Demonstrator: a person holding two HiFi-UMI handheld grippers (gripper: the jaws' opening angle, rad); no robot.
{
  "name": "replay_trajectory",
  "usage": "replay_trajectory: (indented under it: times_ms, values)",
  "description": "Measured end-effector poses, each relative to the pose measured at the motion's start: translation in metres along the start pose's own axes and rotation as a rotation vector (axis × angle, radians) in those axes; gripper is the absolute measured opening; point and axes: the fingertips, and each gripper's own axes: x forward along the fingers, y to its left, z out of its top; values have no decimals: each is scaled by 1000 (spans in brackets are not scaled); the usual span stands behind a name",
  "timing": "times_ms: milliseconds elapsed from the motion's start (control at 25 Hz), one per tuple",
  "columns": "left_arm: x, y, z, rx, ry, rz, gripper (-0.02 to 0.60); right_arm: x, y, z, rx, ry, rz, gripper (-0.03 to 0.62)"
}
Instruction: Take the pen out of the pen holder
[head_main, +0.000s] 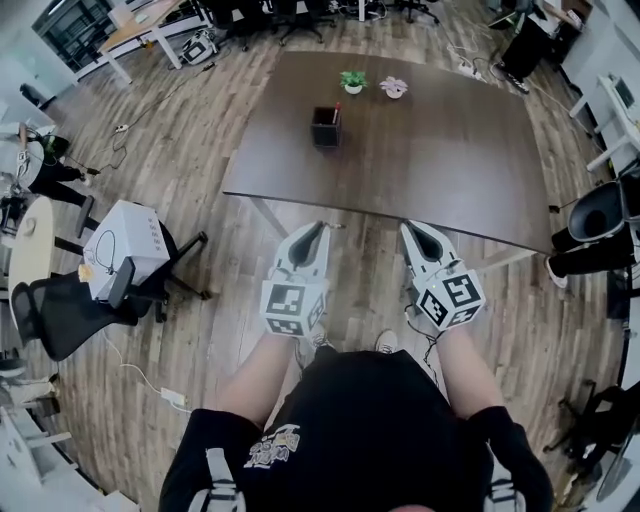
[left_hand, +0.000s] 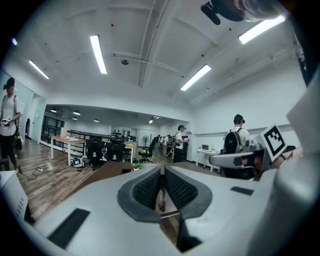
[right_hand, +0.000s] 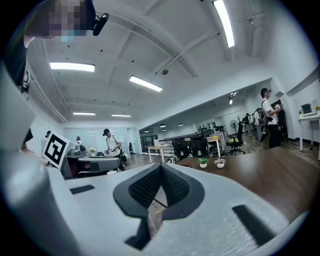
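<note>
- We judge this to be the approach step. Nothing is grasped yet, and the pen (head_main: 337, 115) stands in the pen holder (head_main: 325, 130) on the dark surface (head_main: 450, 150).
- The left gripper (head_main: 318, 228) has its jaws together with nothing between them. The right gripper (head_main: 408, 227) is the same, pressed closed and empty.
- We hold both grippers side by side and roughly level, over the wooden floor (head_main: 200, 160), just short of the near edge of the surface.
- The pen holder is well apart from both sets of jaws. It sits ahead of them, toward the far half of the surface and closer to the line of the left gripper. Two small potted plants (head_main: 372, 84) stand beyond it.
- The next move, as we see it:
  - Carry one gripper out over the surface to the holder and part its jaws.
  - Set them around the part of the pen above the rim, close, and lift straight up.
- The holder looks light, so we may need the other gripper to steady it, or it may rise or tip with the pen.
</note>
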Motion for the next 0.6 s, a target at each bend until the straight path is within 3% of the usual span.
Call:
replay_trajectory:
  times_ms: [240,600]
  values:
    - [-7,-15,1,6,-4,62,25,-9,-2,-1,0,4,68,4]
    - [-13,-29,4,26,-6,95,25,-17,-6,0,6,-6,107,4]
